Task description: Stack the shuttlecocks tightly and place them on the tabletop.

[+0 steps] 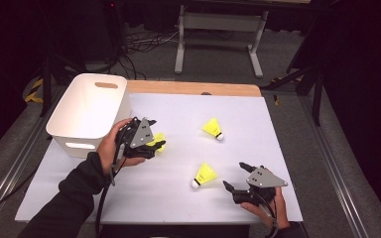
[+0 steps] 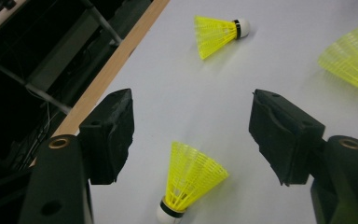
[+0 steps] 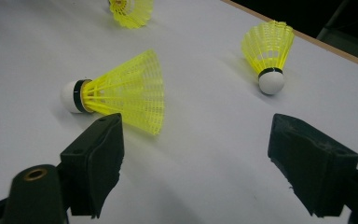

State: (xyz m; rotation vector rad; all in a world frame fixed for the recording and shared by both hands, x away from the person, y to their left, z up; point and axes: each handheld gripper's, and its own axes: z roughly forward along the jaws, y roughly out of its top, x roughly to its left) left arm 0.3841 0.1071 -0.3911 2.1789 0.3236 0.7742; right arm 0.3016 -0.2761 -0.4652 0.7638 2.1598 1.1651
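While the left gripper (image 1: 151, 140) hovers beside the white bin (image 1: 87, 111), its jaws stand apart, pressing nothing; a yellow shuttlecock (image 2: 186, 182) lies on the white surface (image 1: 178, 114) below them. The right gripper (image 1: 235, 176) rests near another shuttlecock (image 1: 205, 176), jaws released.

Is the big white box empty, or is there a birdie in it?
Empty as far as shows. The high view looks into the white box and its inside is bare white; all three yellow birdies lie on the table.
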